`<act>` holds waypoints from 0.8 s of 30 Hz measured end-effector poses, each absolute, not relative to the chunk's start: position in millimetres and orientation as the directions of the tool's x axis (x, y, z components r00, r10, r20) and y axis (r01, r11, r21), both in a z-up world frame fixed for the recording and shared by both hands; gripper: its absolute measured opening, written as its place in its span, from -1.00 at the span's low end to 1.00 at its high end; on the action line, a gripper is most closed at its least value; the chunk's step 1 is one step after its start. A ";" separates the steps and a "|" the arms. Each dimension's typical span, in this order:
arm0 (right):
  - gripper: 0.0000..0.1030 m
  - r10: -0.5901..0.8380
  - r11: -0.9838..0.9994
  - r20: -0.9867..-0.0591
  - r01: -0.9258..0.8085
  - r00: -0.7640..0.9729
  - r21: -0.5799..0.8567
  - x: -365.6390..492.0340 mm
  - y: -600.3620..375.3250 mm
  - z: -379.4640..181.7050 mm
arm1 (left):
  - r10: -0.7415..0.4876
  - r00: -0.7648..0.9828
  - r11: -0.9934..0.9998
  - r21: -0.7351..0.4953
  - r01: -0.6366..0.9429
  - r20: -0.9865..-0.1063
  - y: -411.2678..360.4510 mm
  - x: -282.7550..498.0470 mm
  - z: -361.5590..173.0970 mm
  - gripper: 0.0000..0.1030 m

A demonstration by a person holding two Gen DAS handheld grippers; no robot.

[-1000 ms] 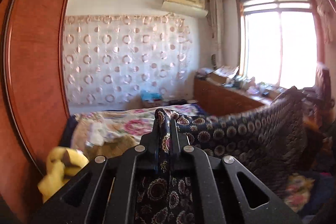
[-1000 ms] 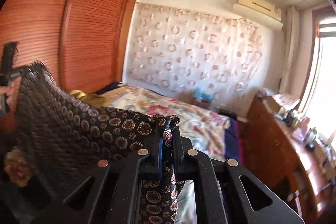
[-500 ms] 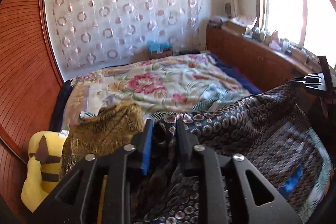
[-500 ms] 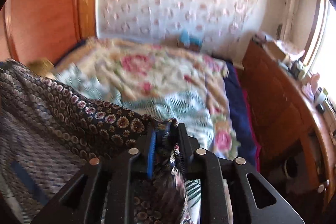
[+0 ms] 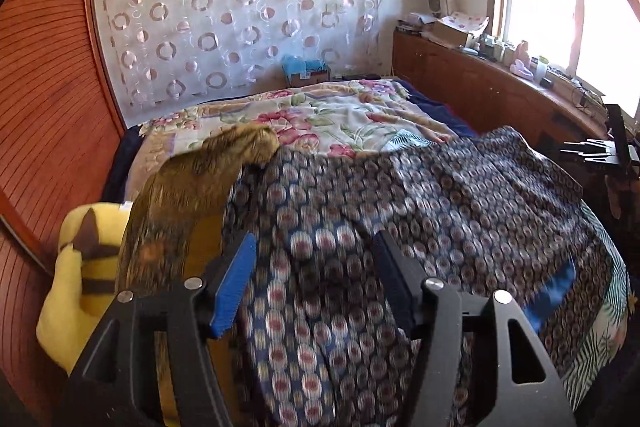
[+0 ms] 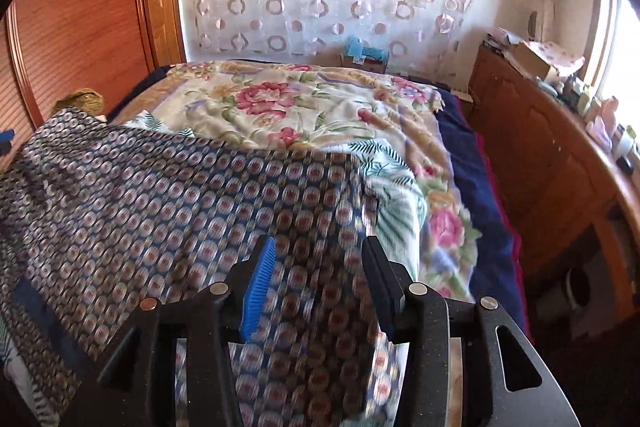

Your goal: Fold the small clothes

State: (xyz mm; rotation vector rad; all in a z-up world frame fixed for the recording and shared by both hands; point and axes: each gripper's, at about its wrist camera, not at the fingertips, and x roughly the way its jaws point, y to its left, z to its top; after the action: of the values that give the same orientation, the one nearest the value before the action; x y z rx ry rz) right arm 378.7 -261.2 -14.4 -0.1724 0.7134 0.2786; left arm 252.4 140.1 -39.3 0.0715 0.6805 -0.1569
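Patterned garment [image 5: 420, 203] spread across near part of bed, over floral bedspread [image 5: 344, 119]. Fabric dark navy, covered in repeating round medallions with reddish centres and pale rings; slight sheen. Solid blue band [image 5: 552, 291] showing at right edge in left wrist view; a darker navy strip [image 6: 44, 323] at lower left in right wrist view. Several long creases running from near edge toward far edge; surface rumpled, not flat. Cloth near both cameras motion-blurred.

Left gripper [image 5: 314, 267]: jaws wide apart, garment lying loose in the gap, nothing pinched. Blue ribbed pad [image 5: 236, 283] on left finger, dark pad on the other.

Right gripper [image 6: 318, 269]: jaws likewise spread, cloth beneath and between, no grip. Blue pad [image 6: 258, 287] on left finger.

Golden-brown cloth [image 5: 192, 195] heaped at left edge of garment, touching it. Yellow plush toy [image 5: 80, 275] just beside that heap, against wooden wardrobe [image 5: 44, 99]. White curtain with ring pattern [image 5: 240, 7] on far wall; wooden sideboard [image 5: 480, 83] under window.
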 end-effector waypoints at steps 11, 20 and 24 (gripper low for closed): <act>-0.08 0.227 0.957 -0.658 -0.290 0.718 0.014 330.0 -287.3 -23.9 | -0.069 0.751 0.995 0.009 0.100 -0.657 146.0 194.2 -62.6 0.20; -0.07 0.208 0.959 -0.681 -0.284 0.702 0.000 295.3 -289.2 -46.0 | -0.068 0.759 0.997 -0.028 0.066 -0.648 157.7 170.2 -75.4 0.20; -0.07 0.213 0.952 -0.690 -0.306 0.692 -0.013 283.8 -279.5 -57.2 | -0.087 0.773 0.996 -0.057 0.066 -0.628 157.6 168.0 -77.3 -0.16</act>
State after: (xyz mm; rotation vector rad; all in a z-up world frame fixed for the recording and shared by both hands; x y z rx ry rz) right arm 283.8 -279.5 -57.2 -0.1309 0.7534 0.2909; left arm 168.0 157.6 -77.3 -0.0327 0.6823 -0.0829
